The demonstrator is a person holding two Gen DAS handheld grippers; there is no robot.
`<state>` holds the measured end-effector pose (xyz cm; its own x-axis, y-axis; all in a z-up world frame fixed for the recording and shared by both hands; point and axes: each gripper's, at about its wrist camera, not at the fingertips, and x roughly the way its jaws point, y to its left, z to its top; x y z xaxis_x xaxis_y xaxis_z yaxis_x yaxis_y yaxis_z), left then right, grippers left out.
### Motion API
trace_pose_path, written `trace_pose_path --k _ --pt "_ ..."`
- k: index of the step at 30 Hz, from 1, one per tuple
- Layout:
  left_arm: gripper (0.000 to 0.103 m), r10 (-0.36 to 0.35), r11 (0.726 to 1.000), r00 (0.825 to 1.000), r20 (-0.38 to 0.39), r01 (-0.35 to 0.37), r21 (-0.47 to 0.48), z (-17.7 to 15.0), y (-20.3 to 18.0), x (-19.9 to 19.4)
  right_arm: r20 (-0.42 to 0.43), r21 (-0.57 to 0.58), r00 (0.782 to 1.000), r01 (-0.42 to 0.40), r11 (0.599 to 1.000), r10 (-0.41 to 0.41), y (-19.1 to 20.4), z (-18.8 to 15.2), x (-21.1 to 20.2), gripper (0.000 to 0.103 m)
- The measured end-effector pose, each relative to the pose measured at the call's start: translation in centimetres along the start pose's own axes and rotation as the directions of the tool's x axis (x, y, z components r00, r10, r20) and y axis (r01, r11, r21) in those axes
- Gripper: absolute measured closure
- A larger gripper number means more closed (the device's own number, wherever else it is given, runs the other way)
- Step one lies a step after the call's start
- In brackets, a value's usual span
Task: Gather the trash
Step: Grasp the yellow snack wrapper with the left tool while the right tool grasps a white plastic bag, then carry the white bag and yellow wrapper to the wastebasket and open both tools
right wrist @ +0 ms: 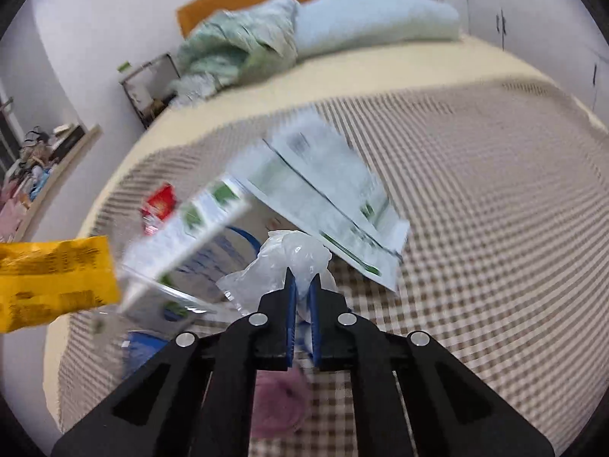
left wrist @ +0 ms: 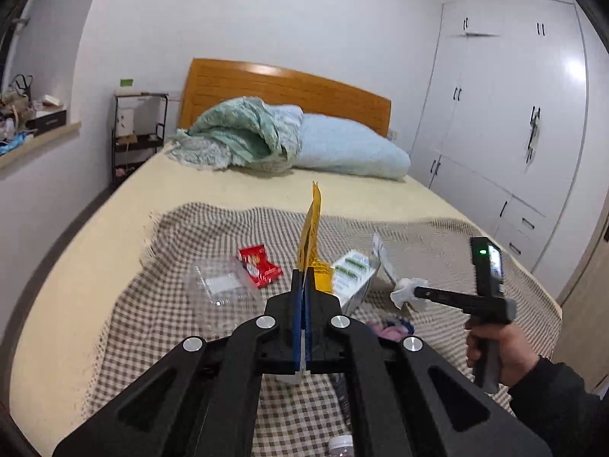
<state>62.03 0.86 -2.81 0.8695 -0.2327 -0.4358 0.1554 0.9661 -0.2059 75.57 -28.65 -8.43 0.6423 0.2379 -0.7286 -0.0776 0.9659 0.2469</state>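
Observation:
My left gripper is shut on a yellow wrapper, which stands edge-on above the checked blanket. The same yellow wrapper shows at the left of the right wrist view. My right gripper is shut on a crumpled piece of clear plastic. In the left wrist view a person's hand holds the right gripper at the right, with the white wad at its tips. On the blanket lie a red wrapper, a clear plastic tray, a white-and-green box and a folded leaflet.
The bed has a wooden headboard, a green quilt and a pale blue pillow at its far end. White wardrobes stand to the right, a black shelf rack to the left. A pink item and a bottle cap lie near me.

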Motion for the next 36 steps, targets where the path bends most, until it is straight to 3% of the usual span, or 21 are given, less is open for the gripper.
trace_pose_path --k 10,17,22,28,36 --pt "0.103 0.024 0.999 0.990 0.142 -0.029 0.037 5.4 -4.0 -9.9 0.159 -0.146 0.984 -0.053 0.988 0.076 7.0 3.0 -14.2 0.097" --pt "0.103 0.012 0.995 0.974 0.224 -0.035 0.099 6.6 -8.8 -18.4 0.259 -0.179 0.958 -0.082 0.981 0.127 7.9 0.7 -24.0 0.097" --pt "0.103 -0.033 0.990 0.976 0.215 0.003 0.140 5.1 -12.9 -21.9 0.296 -0.128 0.949 -0.076 0.989 0.111 3.7 -2.3 -28.3 0.097" --pt "0.103 -0.125 0.978 0.977 0.171 0.093 0.186 2.7 -18.7 -23.2 0.316 -0.029 0.949 -0.010 1.000 0.019 -4.3 -6.9 -32.6 0.097" --pt "0.103 -0.290 0.919 0.956 0.033 0.269 0.289 -3.3 -30.1 -22.1 0.334 0.112 0.933 0.102 0.988 -0.134 -15.6 -14.0 -39.0 0.096"
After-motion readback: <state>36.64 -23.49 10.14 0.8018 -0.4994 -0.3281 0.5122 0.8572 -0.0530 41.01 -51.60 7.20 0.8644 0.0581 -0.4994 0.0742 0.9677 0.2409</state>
